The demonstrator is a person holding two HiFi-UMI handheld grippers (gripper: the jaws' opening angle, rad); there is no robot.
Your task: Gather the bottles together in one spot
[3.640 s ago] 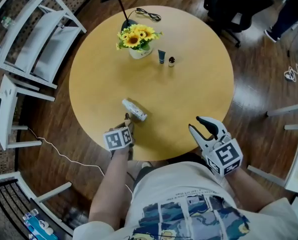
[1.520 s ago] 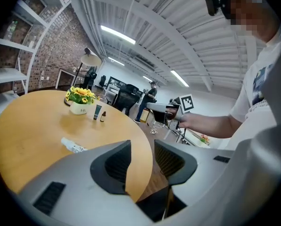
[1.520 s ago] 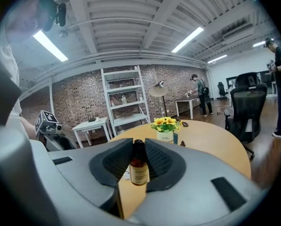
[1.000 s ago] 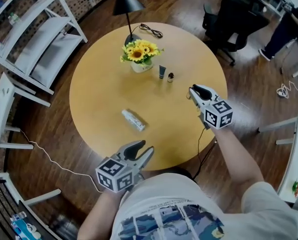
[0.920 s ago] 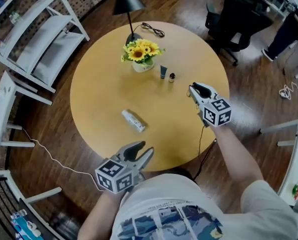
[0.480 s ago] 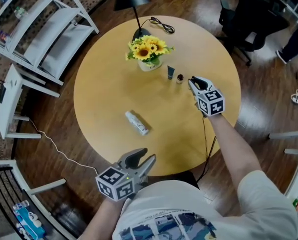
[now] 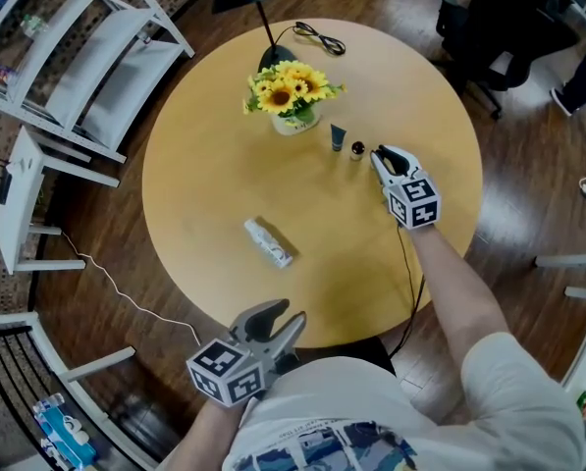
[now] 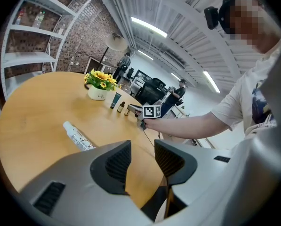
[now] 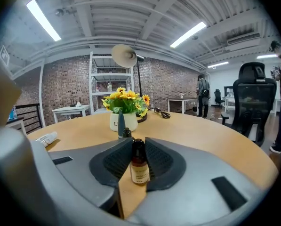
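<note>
Right gripper (image 7: 380,154) has dropped beside the dark bottle (image 7: 357,150) — amber bottle (image 9: 140,166) clamped within.

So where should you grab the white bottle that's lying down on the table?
Grab the white bottle around the middle of its body, coming down from above, jaws across its narrow width. It lies flat on its side on the table, so both long sides are free and nothing stands close by.

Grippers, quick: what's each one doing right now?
Left gripper: open, empty.
Right gripper: closed on a brown bottle.
</note>
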